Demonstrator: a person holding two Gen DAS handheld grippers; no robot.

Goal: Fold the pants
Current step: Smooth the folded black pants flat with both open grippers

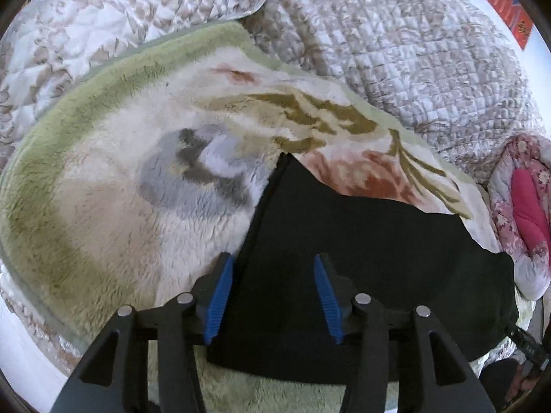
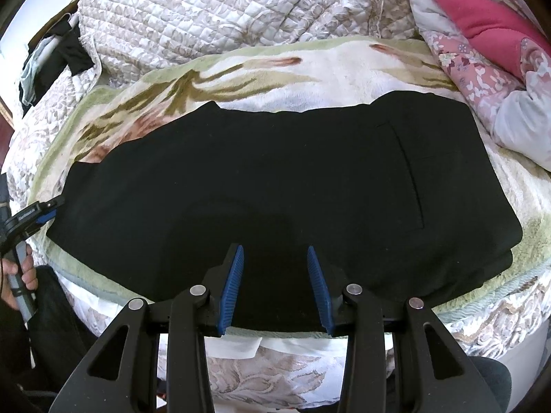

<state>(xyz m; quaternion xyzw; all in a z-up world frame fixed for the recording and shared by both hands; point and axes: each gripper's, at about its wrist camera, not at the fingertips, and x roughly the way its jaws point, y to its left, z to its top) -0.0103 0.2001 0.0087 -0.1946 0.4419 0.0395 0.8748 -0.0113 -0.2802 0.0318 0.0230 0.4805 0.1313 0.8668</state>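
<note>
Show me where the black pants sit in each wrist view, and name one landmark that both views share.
Left wrist: black pants fill the lower right, one end lying between the open jaws.
Right wrist: black pants stretch across the middle.
Shared landmark: pink cushion, at the right edge in both.

black pants (image 2: 261,172) lie on a cream fleece blanket (image 1: 113,206) with a green border and olive, rust and grey motifs, beside it a beige floral quilt (image 2: 213,10) and a pink flowered comforter (image 2: 482,51).

place: home bedroom | signs: quilted bedspread (image 2: 224,7), fleece blanket (image 1: 103,172) (floral), pink bedding (image 2: 482,17)
</note>
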